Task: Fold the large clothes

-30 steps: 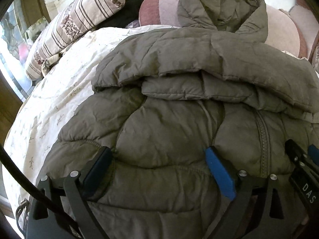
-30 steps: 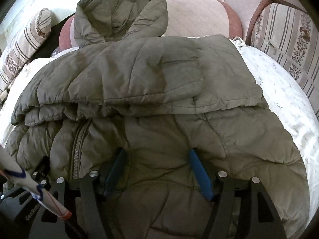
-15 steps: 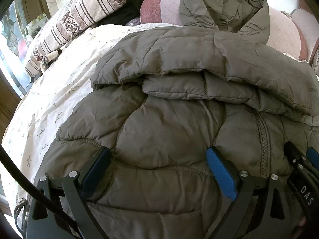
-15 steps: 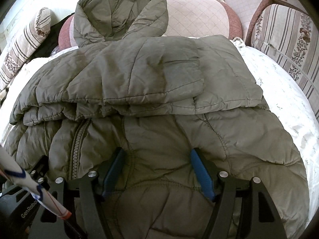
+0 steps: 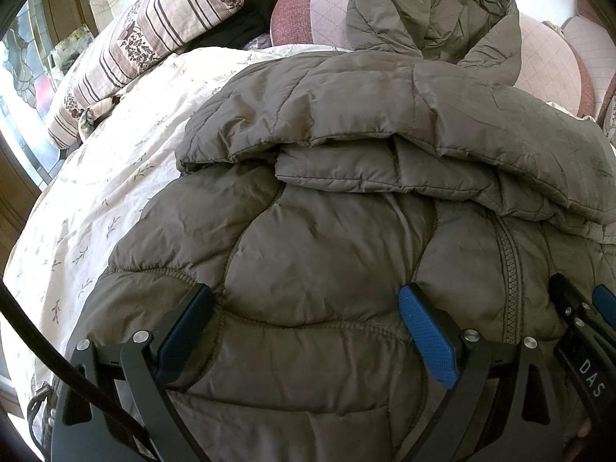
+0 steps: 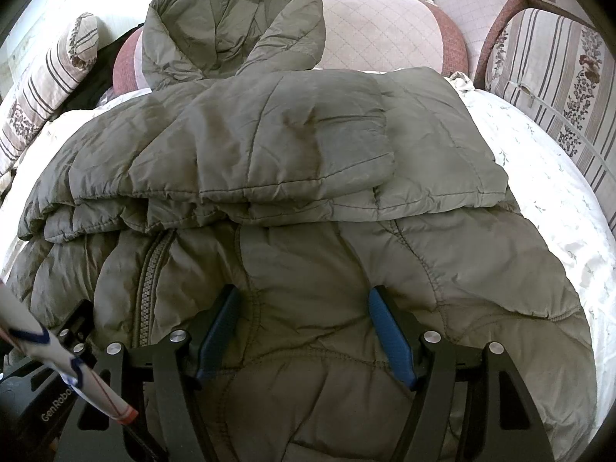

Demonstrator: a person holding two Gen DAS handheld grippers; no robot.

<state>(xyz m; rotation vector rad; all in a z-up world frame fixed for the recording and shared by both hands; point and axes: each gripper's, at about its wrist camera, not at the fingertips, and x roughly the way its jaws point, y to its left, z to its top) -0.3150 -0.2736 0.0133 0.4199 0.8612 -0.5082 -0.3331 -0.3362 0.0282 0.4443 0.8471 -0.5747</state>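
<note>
- We look down on an olive puffer jacket point(image 5: 338, 254) spread over a bed point(image 5: 115, 192) with a pale, leaf-sprigged cover.
- Its sleeves are folded across the chest, and the hood point(image 6: 231, 27) rests up against a pink quilted cushion point(image 6: 381, 27) at the head of the bed.
- Our left claw point(image 5: 308, 331) stands wide open, its blue pads point(image 5: 427, 338) pressed down into the padding near the hem, with a broad bulge of fabric swelling between them; whether anything is truly pinched, we cannot tell.
- Our right claw point(image 6: 304, 331) is open too, a little narrower, its fingers sunk into the quilting in the same way, on the other side of the zip point(image 6: 150, 281).
- The two claws sit side by side at the jacket's lower edge: in the left view the right one's black body shows at the far right, just beyond the zip.
- A striped, flowered bolster point(image 5: 146, 46) lies along the left side of the bed, and a matching striped cushion point(image 6: 558, 88) stands at the right.
</note>
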